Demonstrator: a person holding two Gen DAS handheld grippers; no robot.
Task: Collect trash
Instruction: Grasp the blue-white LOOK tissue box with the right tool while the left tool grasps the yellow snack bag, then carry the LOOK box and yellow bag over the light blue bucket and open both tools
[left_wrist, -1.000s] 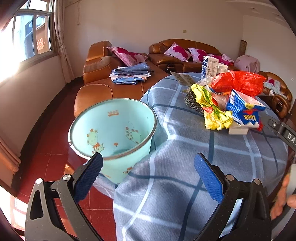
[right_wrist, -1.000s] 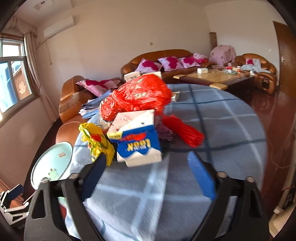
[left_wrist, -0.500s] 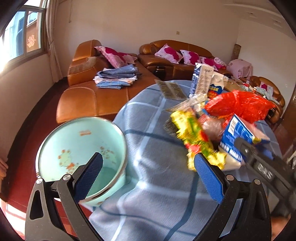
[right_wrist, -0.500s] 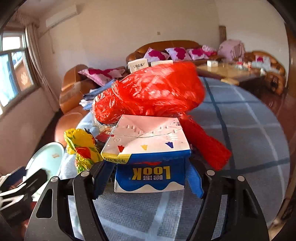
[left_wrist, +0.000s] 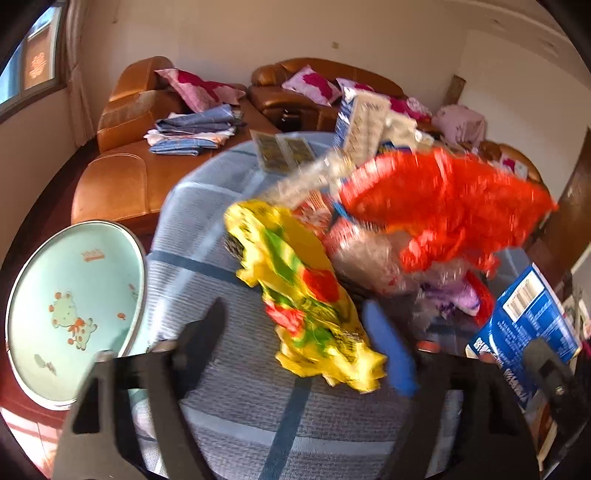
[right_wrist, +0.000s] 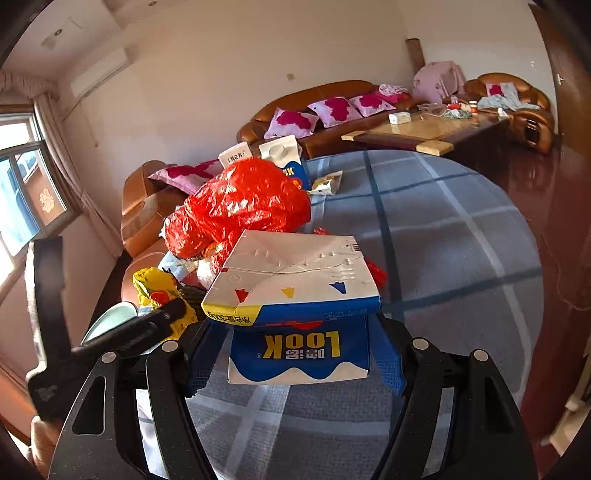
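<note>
Right wrist shows the right gripper (right_wrist: 295, 354) clamping a blue "LOOK" carton (right_wrist: 295, 314); left gripper (left_wrist: 303, 343) spread.

Motion blur smears the whole left view: the red bag (left_wrist: 443, 206), the yellow wrapper (left_wrist: 306, 295) and the left gripper (left_wrist: 306, 343). The bin (left_wrist: 74, 306) is cut off at lower left.

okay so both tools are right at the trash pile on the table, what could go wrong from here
1. The right tool grips the blue carton only by its sides near one end; it could twist or slip on the way to the bin.
2. The left tool is open around the yellow wrapper; the thin film may slide out.
3. The red bag rests against the pile, so lifting could drag it off the table.
</note>
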